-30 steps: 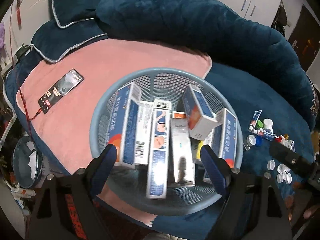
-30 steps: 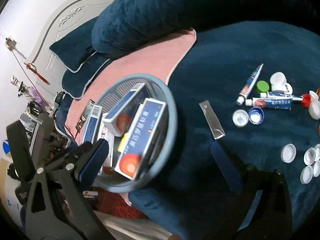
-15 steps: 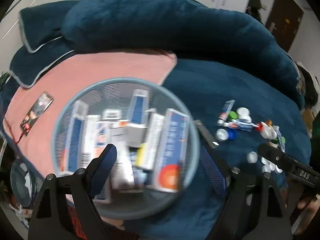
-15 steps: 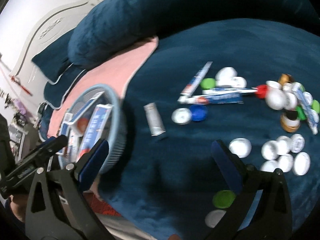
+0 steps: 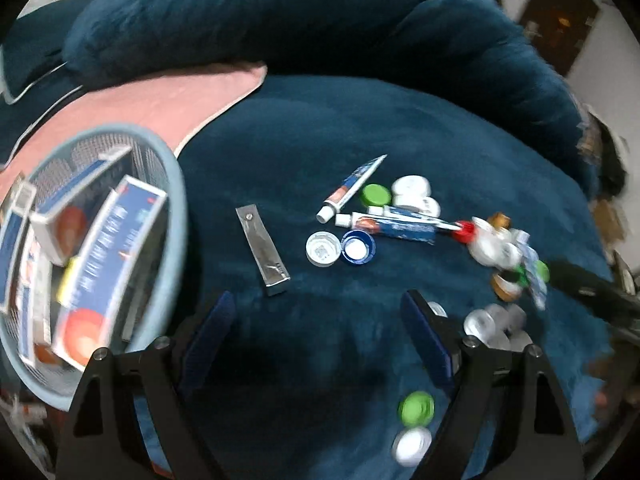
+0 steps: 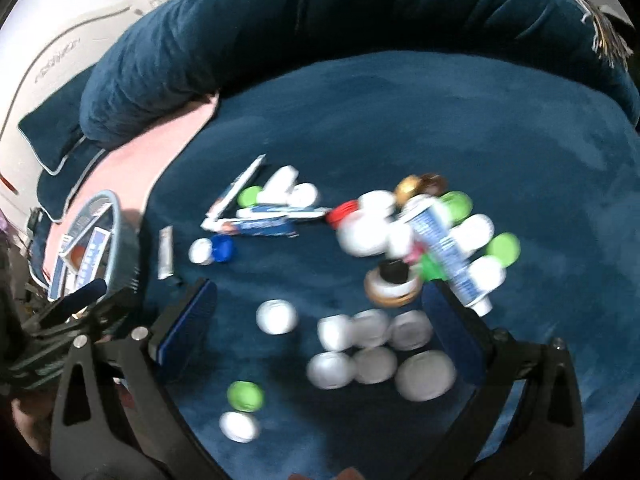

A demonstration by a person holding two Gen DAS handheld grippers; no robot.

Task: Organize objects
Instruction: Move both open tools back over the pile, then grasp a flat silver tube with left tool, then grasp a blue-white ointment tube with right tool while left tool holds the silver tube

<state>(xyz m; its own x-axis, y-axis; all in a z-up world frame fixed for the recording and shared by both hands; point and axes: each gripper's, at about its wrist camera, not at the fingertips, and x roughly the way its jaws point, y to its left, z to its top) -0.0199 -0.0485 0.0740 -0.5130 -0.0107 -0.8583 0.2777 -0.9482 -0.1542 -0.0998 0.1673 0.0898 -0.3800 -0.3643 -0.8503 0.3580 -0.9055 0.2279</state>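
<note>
While blur smears the caps, both tools gape wide, empty.

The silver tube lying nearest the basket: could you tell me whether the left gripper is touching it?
Apart. In the left wrist view, bare blue fabric separates the silver tube from the open left gripper.

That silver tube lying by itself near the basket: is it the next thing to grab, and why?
Probably yes. The left gripper is open and empty, with the silver tube just ahead of its fingers, lying alone on the blue cushion. The basket of boxes is close beside it, so easing down over the tube seems the natural move.
</note>
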